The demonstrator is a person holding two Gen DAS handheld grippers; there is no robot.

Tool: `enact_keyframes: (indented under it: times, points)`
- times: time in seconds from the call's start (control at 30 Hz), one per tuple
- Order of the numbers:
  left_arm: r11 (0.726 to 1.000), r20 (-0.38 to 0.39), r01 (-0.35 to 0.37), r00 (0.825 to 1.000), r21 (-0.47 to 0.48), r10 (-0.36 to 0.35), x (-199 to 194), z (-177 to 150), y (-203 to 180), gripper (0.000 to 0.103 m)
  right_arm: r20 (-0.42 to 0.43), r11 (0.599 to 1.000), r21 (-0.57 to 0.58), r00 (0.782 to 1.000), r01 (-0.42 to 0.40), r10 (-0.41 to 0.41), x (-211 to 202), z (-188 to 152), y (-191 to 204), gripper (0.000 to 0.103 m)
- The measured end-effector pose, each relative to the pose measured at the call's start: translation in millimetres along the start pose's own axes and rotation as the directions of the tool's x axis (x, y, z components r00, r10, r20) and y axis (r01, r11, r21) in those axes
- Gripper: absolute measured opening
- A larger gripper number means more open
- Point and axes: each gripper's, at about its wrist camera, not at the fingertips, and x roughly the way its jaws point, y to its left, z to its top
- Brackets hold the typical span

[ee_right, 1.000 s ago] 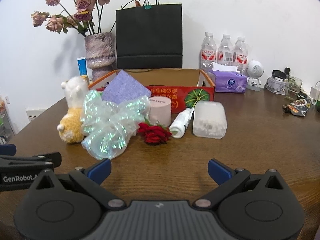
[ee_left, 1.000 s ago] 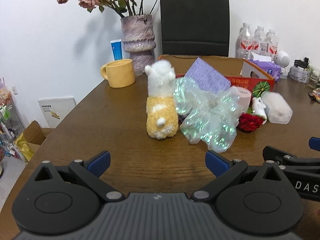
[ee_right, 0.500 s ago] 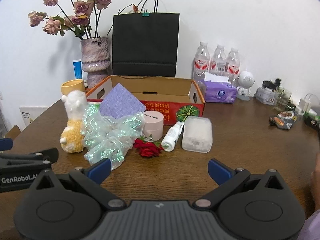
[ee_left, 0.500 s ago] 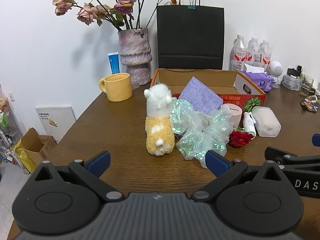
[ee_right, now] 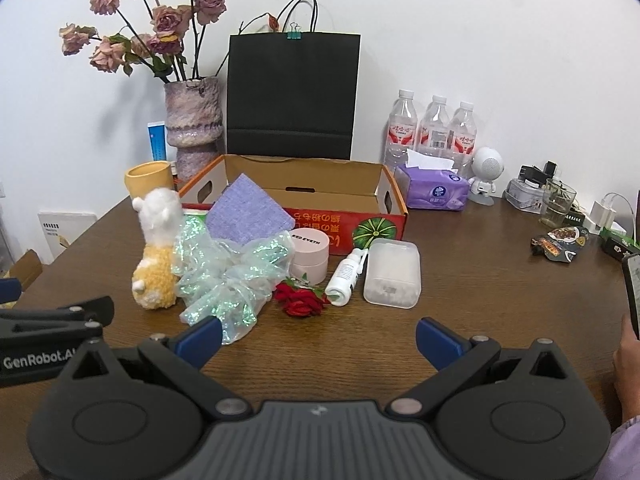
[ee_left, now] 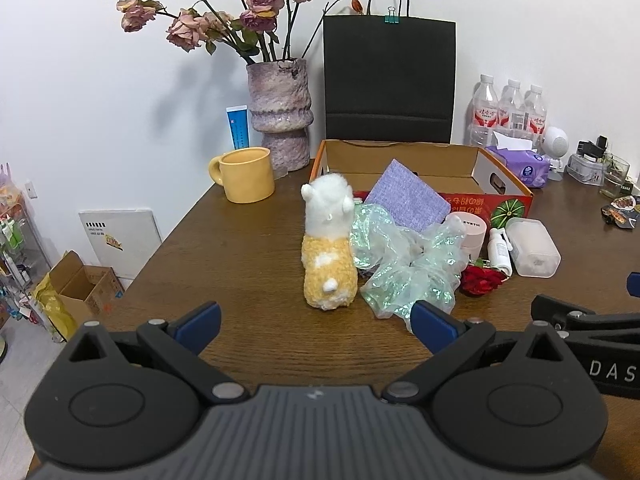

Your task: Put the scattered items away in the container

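Progress: nothing is seen inside the box; as far as its visible floor shows, the tidying is judged not yet begun.
Box: an open cardboard tray is set at the back of the table, its front wall just behind the clutter.
Left gripper: the fingers are spread wide and nothing is held; it is kept low over the table, short of the plush.
Right gripper: the fingers are likewise spread and empty; it is held back from the rose and the bottle.
Plush: stood upright, at the left end of the pile, touching the wrap.
Wrap: a crumpled iridescent film is spread across the middle, partly covering what lies behind it.
Cloth: a purple square is leaned against the box front, not inside it.
Jar: a pink tub is set just before the box wall.
Rose: laid on the table beside the wrap.
Bottle: a white spray bottle is laid on its side between jar and case.
Case: a frosted plastic case is set at the right end.
Left to do: all seven items are judged still to be moved into the box.
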Motion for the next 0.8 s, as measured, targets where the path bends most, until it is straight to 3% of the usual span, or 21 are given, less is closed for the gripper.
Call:
enact_keyframes:
  times: [0.8]
  points:
    - [1.000, 0.001, 0.000, 1.000, -0.004, 0.000, -4.9, -2.3, 1.7, 0.103, -0.009, 1.000, 0.001, 1.000, -0.013, 0.013, -1.6, 0.9, -0.4, 0.103]
